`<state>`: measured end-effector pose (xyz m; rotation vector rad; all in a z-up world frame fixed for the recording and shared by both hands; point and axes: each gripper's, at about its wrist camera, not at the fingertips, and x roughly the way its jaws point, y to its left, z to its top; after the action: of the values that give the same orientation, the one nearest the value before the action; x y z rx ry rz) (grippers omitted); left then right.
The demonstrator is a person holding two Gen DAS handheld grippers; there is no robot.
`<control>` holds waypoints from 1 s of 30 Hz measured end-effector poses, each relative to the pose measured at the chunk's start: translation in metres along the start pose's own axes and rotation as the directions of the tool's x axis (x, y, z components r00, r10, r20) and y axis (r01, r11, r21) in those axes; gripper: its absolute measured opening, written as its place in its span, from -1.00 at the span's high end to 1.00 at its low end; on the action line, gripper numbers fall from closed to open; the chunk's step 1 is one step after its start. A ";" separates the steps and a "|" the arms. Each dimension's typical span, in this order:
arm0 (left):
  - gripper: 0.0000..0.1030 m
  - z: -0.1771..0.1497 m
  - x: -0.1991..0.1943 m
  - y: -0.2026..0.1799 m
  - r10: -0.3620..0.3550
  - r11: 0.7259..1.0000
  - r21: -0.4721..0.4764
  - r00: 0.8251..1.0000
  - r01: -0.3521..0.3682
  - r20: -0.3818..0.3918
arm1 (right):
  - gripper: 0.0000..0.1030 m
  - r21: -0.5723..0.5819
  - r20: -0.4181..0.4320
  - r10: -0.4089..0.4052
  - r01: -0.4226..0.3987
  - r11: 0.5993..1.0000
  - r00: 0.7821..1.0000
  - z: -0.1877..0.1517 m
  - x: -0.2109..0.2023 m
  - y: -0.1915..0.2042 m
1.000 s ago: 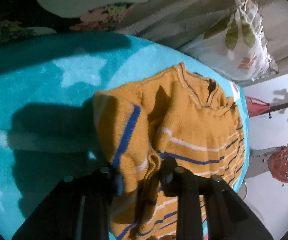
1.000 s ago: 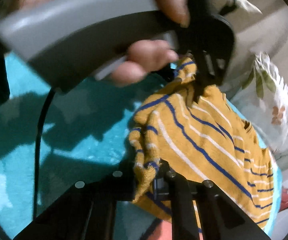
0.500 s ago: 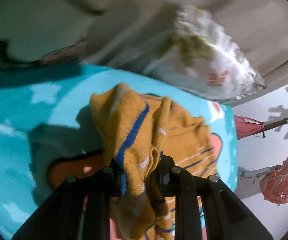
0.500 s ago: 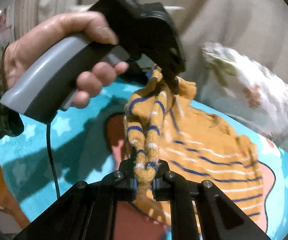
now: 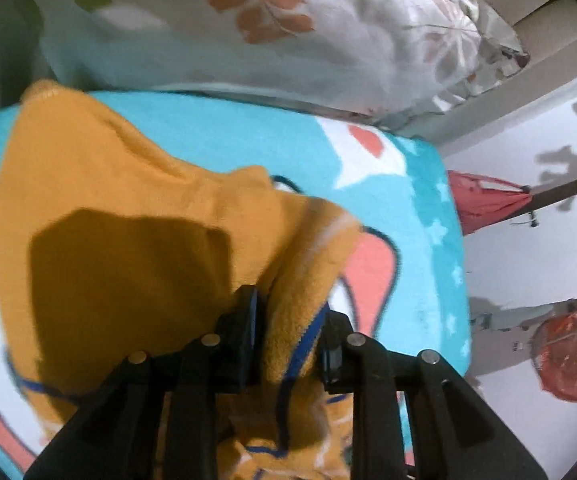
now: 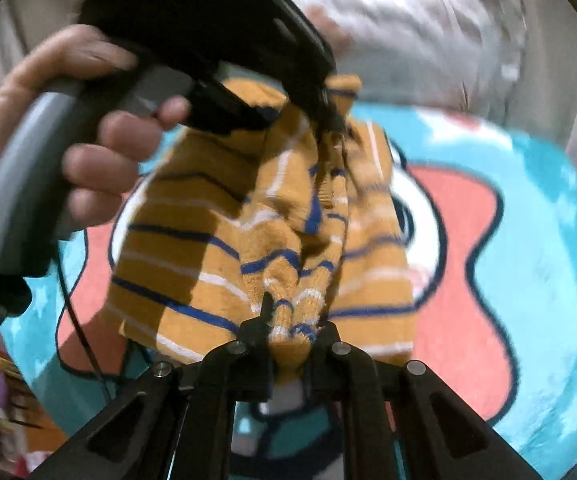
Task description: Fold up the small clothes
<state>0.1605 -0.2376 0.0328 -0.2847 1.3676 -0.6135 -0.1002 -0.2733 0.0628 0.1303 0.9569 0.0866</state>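
Home bedroom, floral pillow (image 5: pixel 272 28), cartoon fleece blanket (image 5: pixel 420 216)

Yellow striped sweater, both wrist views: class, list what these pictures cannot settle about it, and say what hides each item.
- Left wrist view: the sweater's lower part, hidden behind the left claw and cut by the bottom edge.
- Right wrist view: its top edge, covered by the left claw and the hand.
- Both views: the knit detail, smeared by motion blur.
- Whether any of it touches the blanket: cannot tell.

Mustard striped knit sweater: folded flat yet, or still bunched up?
Bunched: the mustard striped knit sweater hangs crumpled between the left gripper and right gripper above the turquoise blanket.
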 end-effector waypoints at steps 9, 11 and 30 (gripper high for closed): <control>-0.30 -0.037 -0.081 -0.003 0.037 0.999 -0.008 0.986 -0.036 0.165 | 0.43 0.029 -0.045 0.090 -0.089 0.996 0.995 0.000 -0.017 -0.037; -0.31 -0.058 -0.101 0.007 0.135 0.991 -0.011 0.970 -0.135 0.201 | 0.37 0.064 -0.009 0.105 -0.105 0.992 0.994 0.009 -0.029 -0.054; -0.31 -0.164 -0.080 0.076 0.352 0.926 -0.194 0.925 -0.323 0.141 | 0.87 0.075 -0.151 0.094 -0.084 0.994 0.984 0.147 0.076 -0.070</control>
<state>0.0139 -0.1050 0.0252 -0.2225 1.2630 -0.1798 0.0647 -0.3436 0.0745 0.2319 1.1096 0.1483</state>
